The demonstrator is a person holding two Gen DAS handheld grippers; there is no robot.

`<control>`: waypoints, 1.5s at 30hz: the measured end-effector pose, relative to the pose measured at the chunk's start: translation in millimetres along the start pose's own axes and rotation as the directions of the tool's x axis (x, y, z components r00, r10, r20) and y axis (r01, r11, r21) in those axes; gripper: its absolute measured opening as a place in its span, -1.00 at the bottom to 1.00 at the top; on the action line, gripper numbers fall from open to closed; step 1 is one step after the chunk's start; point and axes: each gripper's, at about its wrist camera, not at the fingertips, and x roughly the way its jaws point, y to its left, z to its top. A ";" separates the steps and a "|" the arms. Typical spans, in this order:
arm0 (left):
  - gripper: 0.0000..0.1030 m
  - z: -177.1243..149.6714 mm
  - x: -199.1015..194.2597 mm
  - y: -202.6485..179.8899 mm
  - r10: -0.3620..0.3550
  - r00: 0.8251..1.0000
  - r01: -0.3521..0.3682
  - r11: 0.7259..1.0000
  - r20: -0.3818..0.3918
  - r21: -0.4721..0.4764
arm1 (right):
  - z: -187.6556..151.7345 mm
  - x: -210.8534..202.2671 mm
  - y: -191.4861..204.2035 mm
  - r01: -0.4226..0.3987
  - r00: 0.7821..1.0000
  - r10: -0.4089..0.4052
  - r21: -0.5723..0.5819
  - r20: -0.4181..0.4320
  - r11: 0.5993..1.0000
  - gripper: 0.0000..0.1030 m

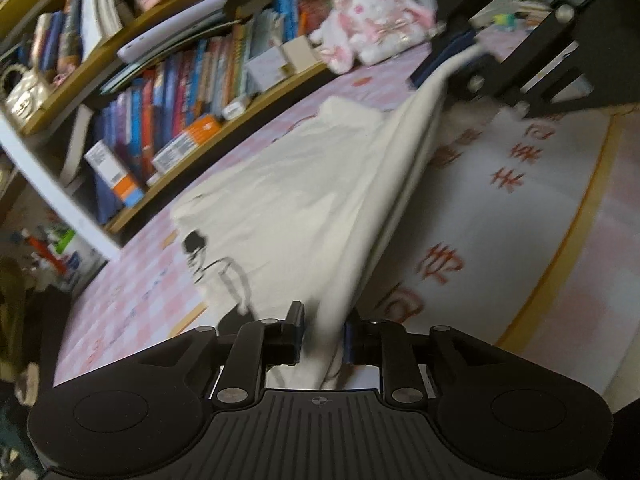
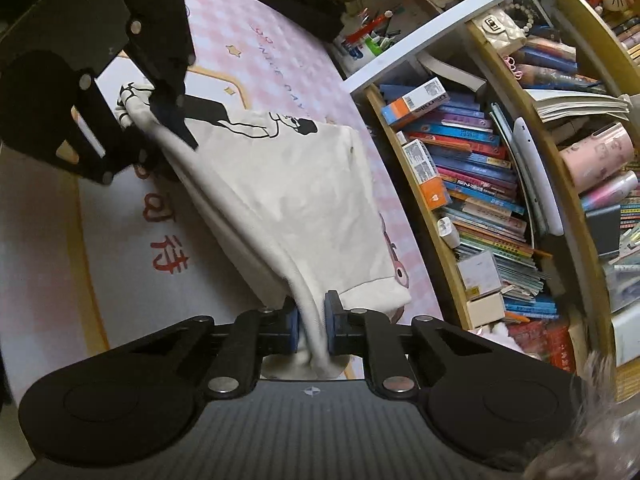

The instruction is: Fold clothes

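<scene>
A cream shirt [image 1: 304, 196] with a black line drawing lies partly on the pink checked bed cover [image 1: 132, 296], one edge lifted and pulled taut between both grippers. My left gripper [image 1: 324, 332] is shut on a bunch of that edge. In its view the right gripper [image 1: 460, 68] grips the far end at upper right. In the right wrist view the same shirt [image 2: 288, 200] runs from my right gripper [image 2: 311, 326], shut on its hem, up to the left gripper [image 2: 160, 108] at upper left, which pinches the printed end.
A wooden bookshelf [image 2: 480, 184] packed with books runs along the bed's far side. A pink and white plush rabbit [image 1: 372, 28] sits by the shelf. The cover's white panel with red characters [image 1: 500, 200] lies under the lifted cloth. Pens and bottles [image 2: 368, 40] stand beyond the bed's end.
</scene>
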 end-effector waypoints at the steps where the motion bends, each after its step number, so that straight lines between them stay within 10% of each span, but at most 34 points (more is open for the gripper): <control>1: -0.56 -0.9 0.4 -0.5 0.005 1.000 -0.005 1.000 -0.002 0.015 | -0.4 0.4 -0.3 -0.003 1.000 0.003 0.001 -0.002 1.000 -0.77; 26: -0.89 -18.4 -40.2 -20.6 0.027 0.999 -0.035 0.952 0.031 0.306 | -23.5 -25.9 27.4 -0.129 0.990 0.129 -0.004 -0.048 0.992 -0.86; 36: -0.88 -45.5 -89.0 -54.5 -0.087 0.996 0.090 0.954 -0.025 0.286 | -39.9 -75.0 52.0 -0.257 0.965 0.259 0.050 -0.050 0.965 -0.86; 45: -0.88 -20.0 -106.2 -30.0 -0.026 0.998 0.011 0.968 0.058 0.250 | -40.4 -94.6 43.3 -0.267 0.962 0.271 0.129 -0.016 0.955 -0.86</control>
